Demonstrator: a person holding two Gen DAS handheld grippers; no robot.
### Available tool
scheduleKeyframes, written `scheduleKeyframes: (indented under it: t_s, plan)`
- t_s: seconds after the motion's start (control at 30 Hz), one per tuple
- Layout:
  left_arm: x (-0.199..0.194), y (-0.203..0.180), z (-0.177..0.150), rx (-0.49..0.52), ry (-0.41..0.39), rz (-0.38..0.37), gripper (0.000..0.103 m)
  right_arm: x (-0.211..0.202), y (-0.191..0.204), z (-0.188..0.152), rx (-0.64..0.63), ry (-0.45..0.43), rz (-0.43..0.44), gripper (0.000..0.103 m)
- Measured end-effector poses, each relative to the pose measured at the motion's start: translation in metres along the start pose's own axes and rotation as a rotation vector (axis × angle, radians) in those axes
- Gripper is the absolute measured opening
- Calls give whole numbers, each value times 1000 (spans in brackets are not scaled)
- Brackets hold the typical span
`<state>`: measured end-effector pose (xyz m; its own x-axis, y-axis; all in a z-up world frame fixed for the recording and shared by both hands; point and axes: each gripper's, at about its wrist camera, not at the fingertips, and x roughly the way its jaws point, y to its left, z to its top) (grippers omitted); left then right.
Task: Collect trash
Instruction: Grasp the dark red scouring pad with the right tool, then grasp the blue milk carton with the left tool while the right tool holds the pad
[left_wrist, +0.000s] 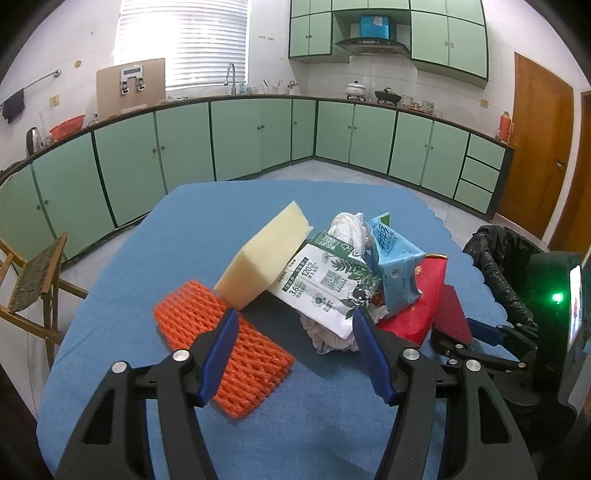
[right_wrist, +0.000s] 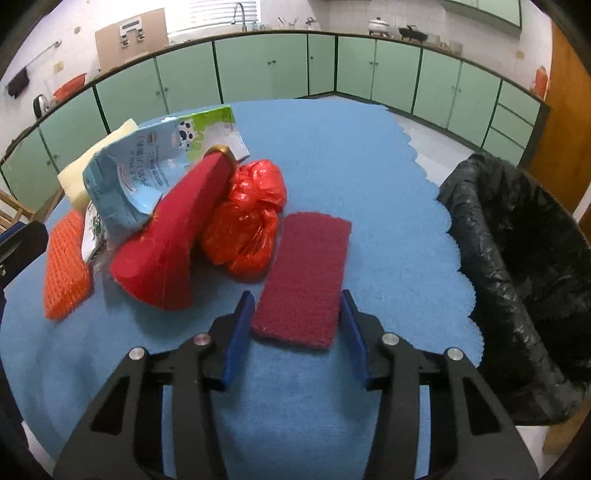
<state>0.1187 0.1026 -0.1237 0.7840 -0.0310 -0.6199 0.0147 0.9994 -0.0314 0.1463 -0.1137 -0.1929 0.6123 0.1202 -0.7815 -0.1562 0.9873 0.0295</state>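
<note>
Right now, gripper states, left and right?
Left gripper: open, holding nothing, over the orange foam net.
Right gripper: open, jaws either side of the dark red scouring pad, not closed on it.

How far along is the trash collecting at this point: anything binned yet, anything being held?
Nothing looks binned: what shows of the black bin bag looks empty. Neither gripper holds anything. The right gripper is open around the near end of the dark red pad; the left gripper is open over the orange net. Still on the blue cloth: yellow sponge, milk cartons, red box, red plastic bag.
</note>
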Motion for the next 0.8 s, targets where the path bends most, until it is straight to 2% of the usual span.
scheduleKeyframes:
  t_s: [0.47, 0.8]
  plan:
    - [-2, -17, 5, 19, -12, -44, 63, -22, -27, 16, 37, -86, -34, 44]
    - [0, -33, 19, 12, -23, -96, 63, -31, -56, 28, 63, -111, -72, 44]
